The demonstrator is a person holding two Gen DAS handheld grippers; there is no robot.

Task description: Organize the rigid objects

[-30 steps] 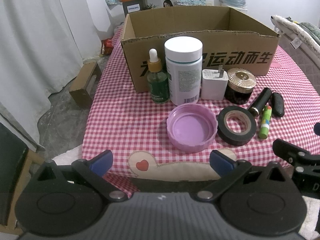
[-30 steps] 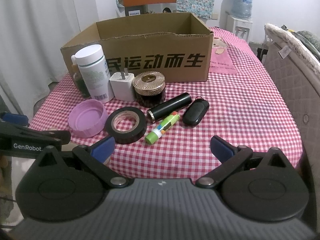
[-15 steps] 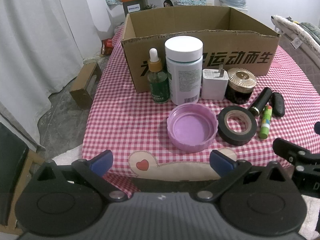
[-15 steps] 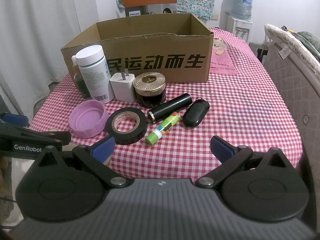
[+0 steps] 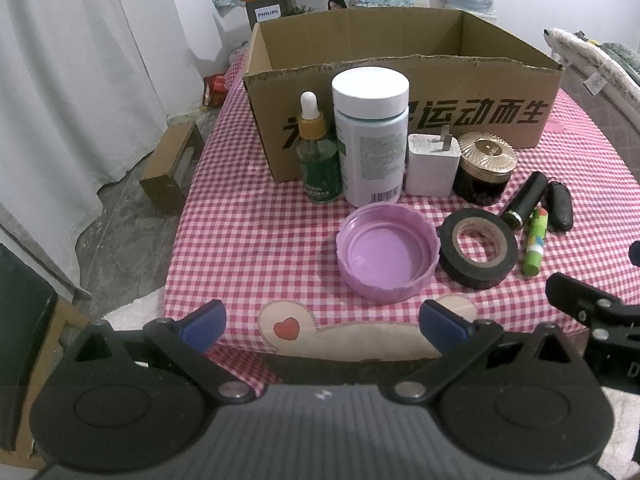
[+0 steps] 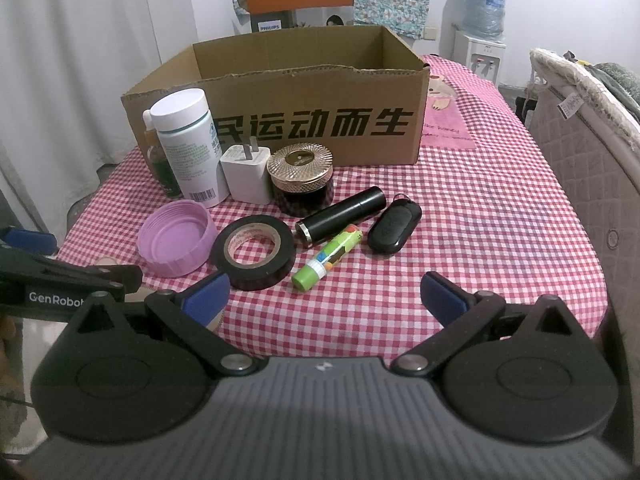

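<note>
Both the left gripper [image 5: 322, 322] and right gripper [image 6: 324, 300] hang spread wide and empty at the near edge of the red-checked tablecloth [image 6: 460, 240]. Beyond lie a round lilac plastic lid [image 5: 387, 258] and black tape roll [image 6: 255, 251]; farthest, an open brown cardboard box [image 6: 316, 120]

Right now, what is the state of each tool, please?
Left tool: open, holding nothing.
Right tool: open, holding nothing.

Black gripper [image 5: 322, 320], blue fingertips [image 5: 204, 320], "GenRobot" marking.
</note>
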